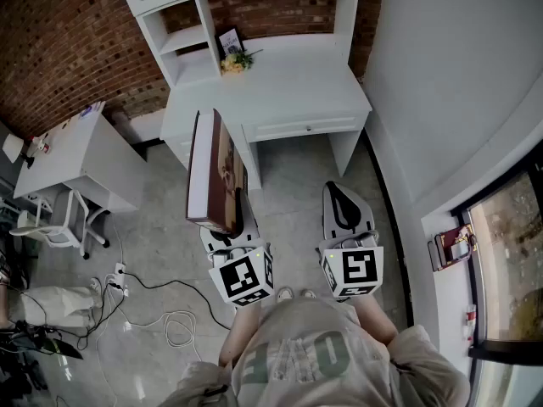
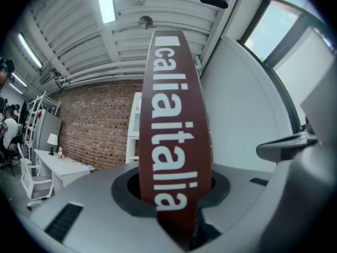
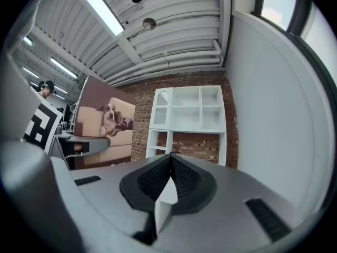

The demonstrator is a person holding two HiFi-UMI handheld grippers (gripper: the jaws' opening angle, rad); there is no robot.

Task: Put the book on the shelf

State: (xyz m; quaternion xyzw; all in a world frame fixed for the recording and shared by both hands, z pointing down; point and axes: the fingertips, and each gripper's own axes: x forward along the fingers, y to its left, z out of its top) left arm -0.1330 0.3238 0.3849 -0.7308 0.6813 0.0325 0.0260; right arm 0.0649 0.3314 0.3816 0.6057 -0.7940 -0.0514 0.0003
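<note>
A large dark red book stands upright on its edge in my left gripper, which is shut on its lower end. The left gripper view shows the book's spine with white lettering rising from between the jaws of the left gripper. In the right gripper view the book's cover shows a dog on a sofa. My right gripper hangs beside it, shut and empty, its pads pressed together. The white shelf unit over a white desk stands ahead against the brick wall, and the shelf unit appears beyond the right jaws.
A small upright card and yellow flowers sit on the desk top. A second white table and a white chair stand at the left. Cables lie on the floor. A grey wall runs along the right.
</note>
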